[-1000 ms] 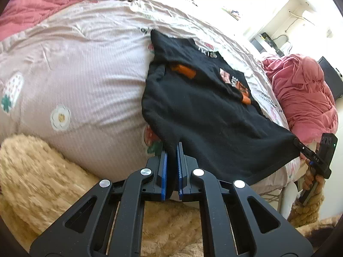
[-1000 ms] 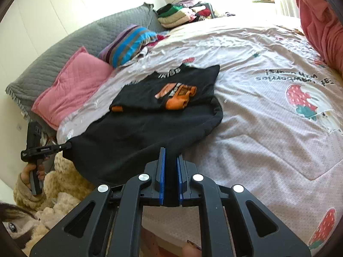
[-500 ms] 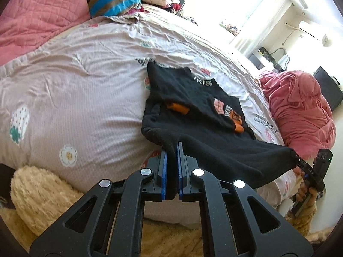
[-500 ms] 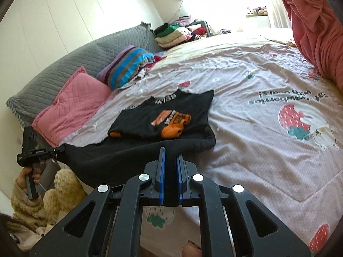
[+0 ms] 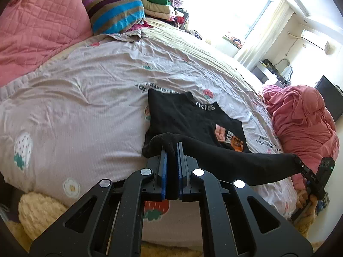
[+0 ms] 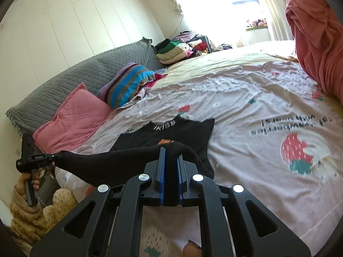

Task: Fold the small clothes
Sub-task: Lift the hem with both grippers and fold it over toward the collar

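A black T-shirt (image 5: 188, 117) with an orange print and white letters on the collar lies on the bedspread (image 5: 85, 96), collar end away from me. Its lower hem is lifted off the bed and stretched taut between both grippers. My left gripper (image 5: 171, 147) is shut on one hem corner, and black cloth bulges over its blue pads. My right gripper (image 6: 170, 150) is shut on the other corner. Each gripper also shows in the other's view: the right gripper (image 5: 299, 166) at the far right, the left gripper (image 6: 57, 155) at the far left. The shirt (image 6: 188, 130) hides part of its print under the raised hem.
A pink pillow (image 5: 38, 25) and a striped pillow (image 5: 115, 10) lie at the head of the bed by a grey quilted cover (image 6: 75, 81). Folded clothes (image 5: 160, 6) are stacked beyond them. A pink blanket heap (image 5: 300, 117) sits on the right. Fuzzy beige sleeves (image 6: 25, 214) show at the bed's edge.
Both grippers have risen and moved forward over the bed with the hem. The shirt's lower half has come off the bedspread and now hangs stretched above the printed part.
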